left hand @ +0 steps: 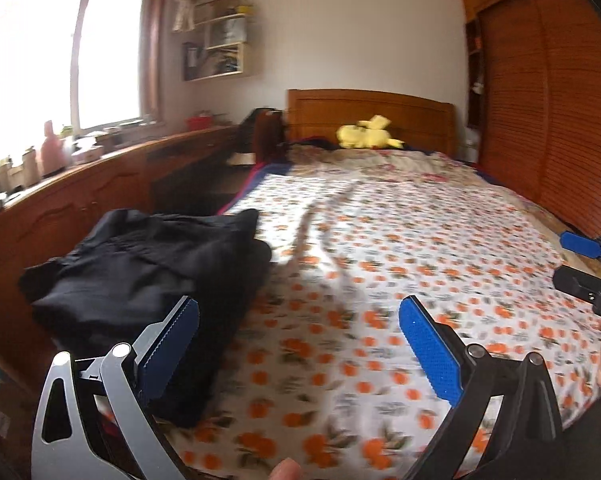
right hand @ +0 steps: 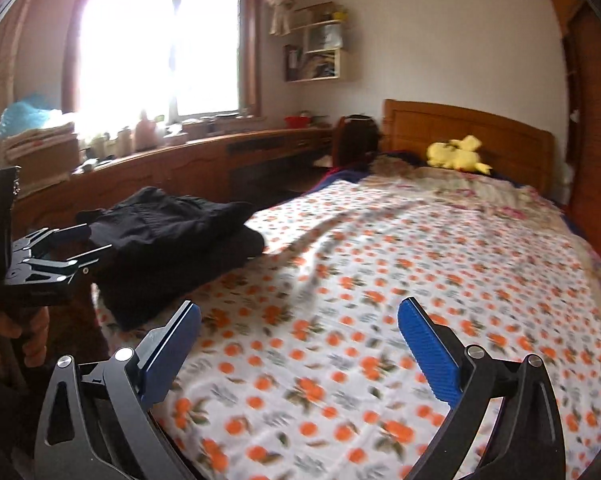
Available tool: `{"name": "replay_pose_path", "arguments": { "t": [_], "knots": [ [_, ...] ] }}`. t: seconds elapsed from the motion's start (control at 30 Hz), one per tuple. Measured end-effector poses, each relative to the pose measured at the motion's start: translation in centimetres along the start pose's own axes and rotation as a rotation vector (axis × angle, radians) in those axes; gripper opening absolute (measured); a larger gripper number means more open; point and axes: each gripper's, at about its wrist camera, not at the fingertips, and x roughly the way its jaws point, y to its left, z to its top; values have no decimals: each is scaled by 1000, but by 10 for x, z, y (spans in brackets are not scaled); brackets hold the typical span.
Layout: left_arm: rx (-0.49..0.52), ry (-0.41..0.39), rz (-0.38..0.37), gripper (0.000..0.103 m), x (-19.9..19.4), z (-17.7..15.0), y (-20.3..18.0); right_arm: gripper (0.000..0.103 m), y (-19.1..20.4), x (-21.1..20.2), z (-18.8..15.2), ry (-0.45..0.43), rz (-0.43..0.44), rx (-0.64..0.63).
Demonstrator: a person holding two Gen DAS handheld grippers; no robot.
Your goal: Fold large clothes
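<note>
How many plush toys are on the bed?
1. A yellow plush toy lies at the head of the bed, by the headboard. More could be hidden behind the dark clothes at the near left corner.

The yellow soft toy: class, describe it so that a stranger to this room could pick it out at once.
Start at the bed with the orange-flowered sheet and follow it to the wooden headboard. The yellow soft toy lies against it at the pillow end. It is the only bright yellow thing on the bed; the other item there is a dark pile of clothes near the window-side edge.
</note>
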Motion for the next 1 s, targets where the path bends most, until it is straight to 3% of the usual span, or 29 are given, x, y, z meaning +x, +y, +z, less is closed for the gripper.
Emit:
{"name": "replay_pose_path", "arguments": {
  "t": [0.27, 0.5, 0.77, 1.0],
  "knots": [
    [47, 3, -109, 101, -3, -7, -87, 95, -41, -59, -25, -28, -146, 93],
    [65, -24, -164, 101, -22, -9, -138, 95, -59, -110, -39, -80, -223, 154],
    [69, -57, -164, 101, -58, -20, -169, 95, -67, -152, -55, -117, -233, 218],
    [71, -58, -180, 101, -78, -29, -171, 95, -63, -166, -65, -118, -239, 232]
  ]
}}
